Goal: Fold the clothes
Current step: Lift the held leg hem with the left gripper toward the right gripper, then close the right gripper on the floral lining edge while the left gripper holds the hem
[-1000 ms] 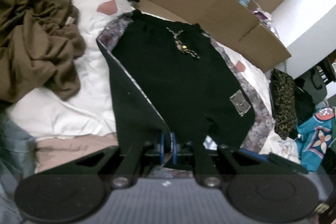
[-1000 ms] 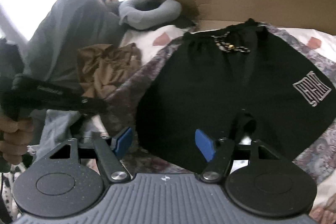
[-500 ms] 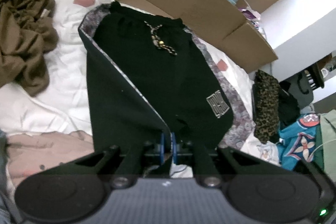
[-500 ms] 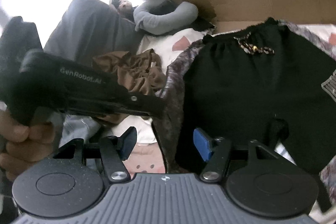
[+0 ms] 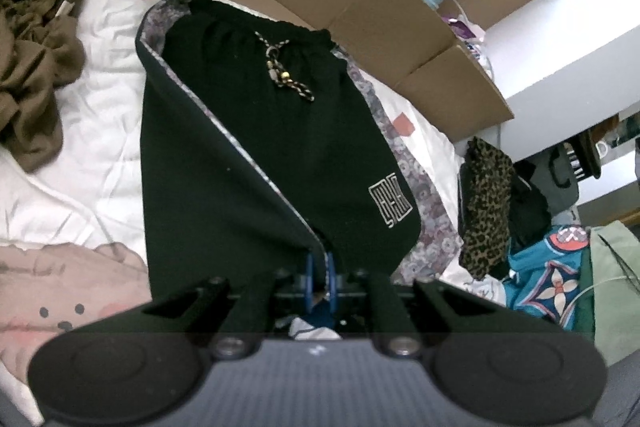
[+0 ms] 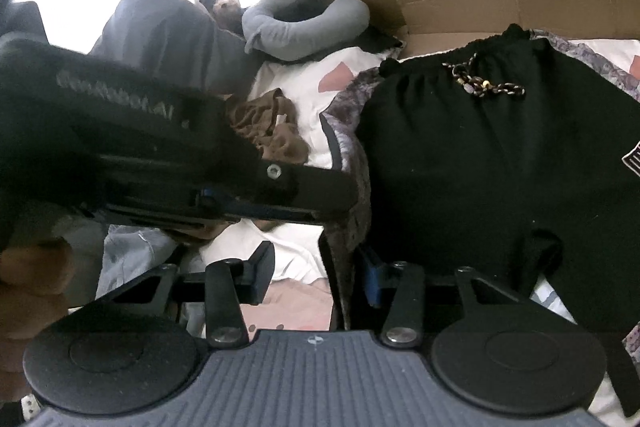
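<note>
Black shorts (image 5: 280, 147) with floral side panels and a braided drawstring lie flat on the white bedsheet (image 5: 92, 131). My left gripper (image 5: 319, 267) is shut on the hem of the shorts' left leg and holds it lifted, so that side slants up over the rest. In the right wrist view the shorts (image 6: 480, 167) fill the right half. There the left gripper (image 6: 340, 193), held by a hand, reaches in from the left with the fabric pinched. My right gripper (image 6: 316, 267) is open, and the lifted fabric edge hangs between its fingers.
A crumpled brown garment (image 5: 32, 67) lies left of the shorts. Flattened cardboard (image 5: 360, 7) lines the far side of the bed. A leopard-print item (image 5: 484, 203) and a teal garment (image 5: 548, 279) sit at the right. A grey neck pillow (image 6: 304, 27) and grey pillow (image 6: 168, 43) lie at the head.
The left gripper has carried the shorts' left leg up and to the right, widening the fold. It now sits close in front of the right gripper, whose open fingers straddle the lifted edge.
</note>
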`<action>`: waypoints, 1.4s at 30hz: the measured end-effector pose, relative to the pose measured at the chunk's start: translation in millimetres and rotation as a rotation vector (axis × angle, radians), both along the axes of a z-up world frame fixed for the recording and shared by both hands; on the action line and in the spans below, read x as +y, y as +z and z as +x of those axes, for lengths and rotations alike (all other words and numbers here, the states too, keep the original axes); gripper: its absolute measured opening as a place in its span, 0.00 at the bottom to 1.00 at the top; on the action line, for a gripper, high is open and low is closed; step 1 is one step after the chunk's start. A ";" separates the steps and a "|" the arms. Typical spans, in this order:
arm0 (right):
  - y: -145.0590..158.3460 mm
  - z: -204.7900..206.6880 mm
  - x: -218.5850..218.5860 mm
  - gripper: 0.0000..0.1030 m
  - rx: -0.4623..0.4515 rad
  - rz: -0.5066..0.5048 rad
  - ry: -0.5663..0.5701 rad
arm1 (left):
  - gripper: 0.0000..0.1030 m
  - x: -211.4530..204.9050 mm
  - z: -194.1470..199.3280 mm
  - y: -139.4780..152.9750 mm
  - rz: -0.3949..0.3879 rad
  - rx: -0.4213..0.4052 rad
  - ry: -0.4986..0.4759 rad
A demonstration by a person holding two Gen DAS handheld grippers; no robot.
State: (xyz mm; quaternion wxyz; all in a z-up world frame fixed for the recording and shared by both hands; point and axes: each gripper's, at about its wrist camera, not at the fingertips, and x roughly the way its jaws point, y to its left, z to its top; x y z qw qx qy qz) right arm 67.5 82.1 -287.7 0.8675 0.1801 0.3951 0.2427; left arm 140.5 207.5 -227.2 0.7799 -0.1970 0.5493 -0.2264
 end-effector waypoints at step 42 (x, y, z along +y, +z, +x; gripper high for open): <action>49.3 57.0 -21.2 0.00 0.093 -0.256 0.052 | 0.29 51.1 -16.4 -75.4 0.010 0.014 0.193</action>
